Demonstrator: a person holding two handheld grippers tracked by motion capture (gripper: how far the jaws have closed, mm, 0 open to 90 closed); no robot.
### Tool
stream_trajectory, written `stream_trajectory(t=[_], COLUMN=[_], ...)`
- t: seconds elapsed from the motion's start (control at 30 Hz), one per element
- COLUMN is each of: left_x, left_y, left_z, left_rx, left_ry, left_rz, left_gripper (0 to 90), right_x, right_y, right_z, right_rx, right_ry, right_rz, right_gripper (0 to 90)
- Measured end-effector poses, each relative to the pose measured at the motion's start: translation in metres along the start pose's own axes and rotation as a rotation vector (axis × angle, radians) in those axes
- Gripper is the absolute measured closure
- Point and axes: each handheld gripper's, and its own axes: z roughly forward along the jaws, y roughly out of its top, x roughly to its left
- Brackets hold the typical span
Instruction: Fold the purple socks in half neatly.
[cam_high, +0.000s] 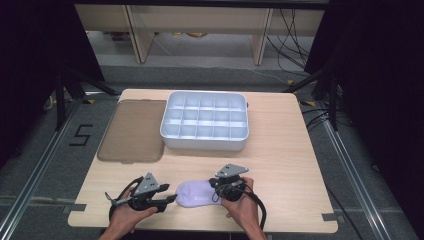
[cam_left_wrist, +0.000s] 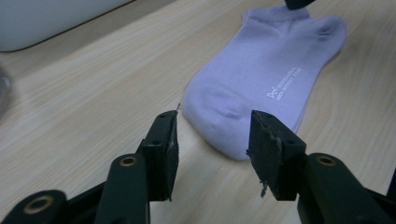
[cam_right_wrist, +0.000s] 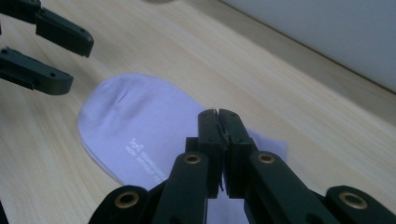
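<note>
Near the front edge of the tabletop (cam_high: 280, 150), between your two hands, lies the lilac sock (cam_high: 196, 194), flat on the pale wood, its long axis running across the tabletop: the rounded toe points toward your left tool (cam_left_wrist: 212, 135) and the cuff end sits at your right tool (cam_right_wrist: 218, 116). Your right tool's jaws are pressed together on the cuff end of the sock, the fabric pinched between them. Your left tool's jaws stand apart at the toe, one on either side of its tip, and the pads do not press on it; no fabric is caught between them. White lettering runs along the sock's sole side. Behind the sock, well apart from it, stands a white compartment tray (cam_high: 205, 121), and just beside that, to your left, a brown translucent lid (cam_high: 134, 131) lies flat. Nothing stands between the sock and either tool. Around the tabletop you have a grey floor with a marked number, dark stands and loose cables at the sides, and light wooden furniture at the back.
</note>
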Motion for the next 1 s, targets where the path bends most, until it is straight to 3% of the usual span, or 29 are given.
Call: stream_trajectory(t=[0.07,0.1,0.13,0.17,0.23,0.33,0.37,0.47,0.5,0.6,0.67,0.7,0.77,0.8,0.87,0.93,1.0], left_x=[-0.003,-0.003,-0.004,-0.005,-0.004,-0.005,-0.005,-0.006,-0.007,-0.009,-0.008,-0.005,-0.004,-0.002,-0.001,0.0,0.001], left_y=[0.003,0.004,0.004,0.004,0.004,0.006,0.007,0.007,0.007,0.008,0.007,0.007,0.006,0.007,0.008,0.009,0.012], left_z=[0.008,0.012,0.015,0.018,0.024,0.028,0.028,0.029,0.03,0.03,0.032,0.031,0.032,0.03,0.028,0.023,0.018], left_rx=[-0.003,0.027,0.03,0.049,0.072,0.091,0.088,0.082,0.079,0.077,0.063,0.063,0.041,0.053,0.046,0.023,0.004], left_ry=[-0.003,0.004,0.009,0.013,0.044,0.035,0.042,0.02,0.016,-0.013,-0.035,-0.054,-0.066,-0.072,-0.074,-0.085,-0.089], left_rz=[-0.003,0.008,0.012,0.004,0.028,0.034,0.042,0.037,0.047,0.064,0.024,0.028,-0.014,0.012,0.021,0.002,0.001], left_gripper=[53.5,53.4,51.9,50.1,47.2,47.0,47.0,54.7,63.7,71.5,76.8,79.5,82.6,83.1,83.2,83.2,83.2], right_x=[-0.003,-0.005,-0.005,-0.006,-0.007,-0.005,-0.006,-0.003,-0.003,-0.004,-0.003,-0.002,0.0,0.001,0.003,0.005,0.009], right_y=[-0.002,-0.002,-0.004,-0.005,-0.008,-0.01,-0.009,-0.01,-0.01,-0.009,-0.01,-0.01,-0.01,-0.01,-0.011,-0.01,-0.01], right_z=[-0.005,-0.006,-0.008,-0.008,-0.009,-0.009,-0.008,-0.007,-0.006,-0.005,-0.005,-0.005,-0.004,-0.001,0.001,0.002,0.007], right_rx=[-0.001,-0.006,0.009,0.0,0.0,0.02,0.008,0.018,0.021,0.02,0.028,0.036,0.046,0.049,0.043,0.077,0.067], right_ry=[-0.011,-0.014,-0.009,-0.012,-0.02,-0.015,-0.018,-0.008,-0.008,-0.003,0.005,0.003,0.015,0.027,0.021,0.036,0.037], right_rz=[0.008,-0.006,0.024,0.006,-0.005,0.007,-0.014,-0.016,-0.019,-0.035,-0.036,-0.026,-0.03,-0.048,-0.035,-0.048,-0.059], right_gripper=[87.8,87.6,87.4,87.2,86.8,85.8,85.3,84.7,84.6,84.5,84.5,84.4,84.5,84.7,84.9,85.3,85.3])
